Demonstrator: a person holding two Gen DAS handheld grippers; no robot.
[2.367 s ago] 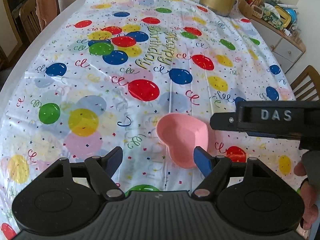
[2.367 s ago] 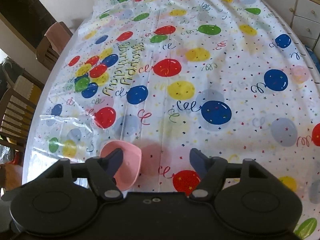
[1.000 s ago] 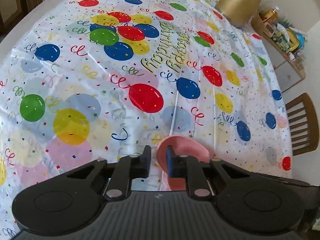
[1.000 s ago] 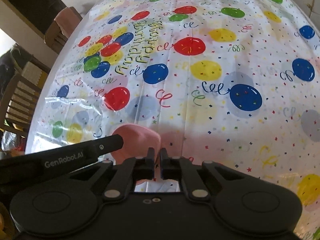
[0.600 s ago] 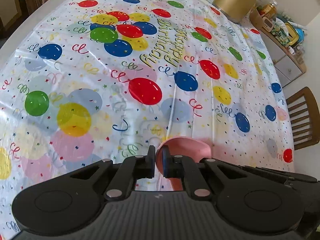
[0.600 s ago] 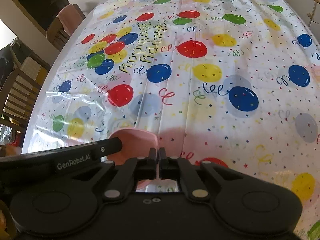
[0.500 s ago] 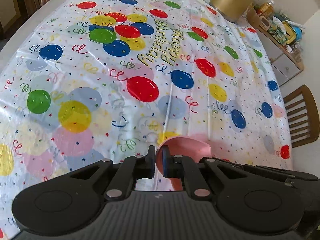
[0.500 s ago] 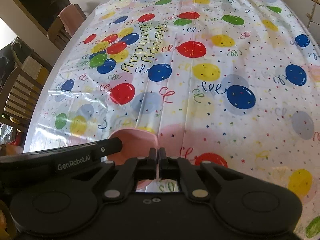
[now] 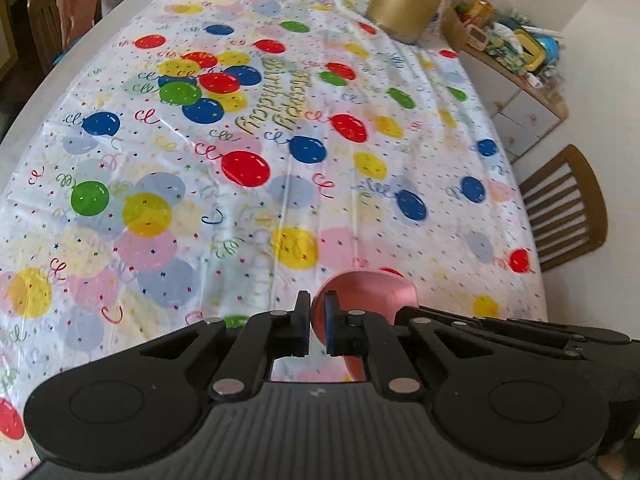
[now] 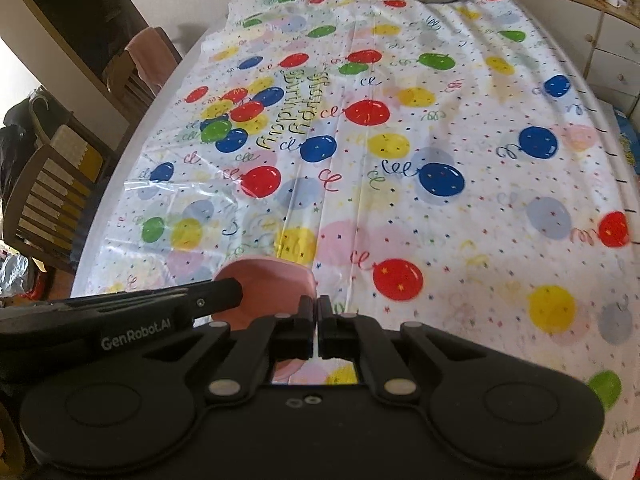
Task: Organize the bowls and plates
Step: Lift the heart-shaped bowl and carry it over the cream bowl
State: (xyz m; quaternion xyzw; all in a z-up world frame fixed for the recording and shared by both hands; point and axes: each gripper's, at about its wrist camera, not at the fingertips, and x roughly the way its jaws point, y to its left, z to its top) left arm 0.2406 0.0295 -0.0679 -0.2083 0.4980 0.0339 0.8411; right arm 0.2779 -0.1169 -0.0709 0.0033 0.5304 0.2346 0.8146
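The pink bowl (image 9: 366,292) hangs low over the near end of the tabletop (image 9: 280,184), pinched at its rim from two sides. In the left wrist view the left tongs (image 9: 317,312) are narrowed onto the bowl's left edge, with the thin pink wall caught between the two blue pads. In the right wrist view the right tongs (image 10: 317,312) are pressed almost together on the opposite edge, the bowl (image 10: 266,280) lying just left of them, partly behind the other tool's black arm. Both pairs therefore grip the same bowl. Whether its bottom clears the balloon tablecloth (image 10: 400,152) cannot be told for certain, since the tongs hide its underside; the pale shadow beneath suggests it is raised.

The step in hand looks like carrying: the bowl is grasped and held, not yet set anywhere. No plate or other bowl shows in either view, so its destination is unclear. Only a gold jug (image 9: 408,0) stands at the far end, and a wooden chair (image 9: 568,208) sits beside the right edge.

The next move calls for both hands to travel together, level and at a steady spacing, so the thin rim neither slips nor twists, then lower the bowl flat before loosening.
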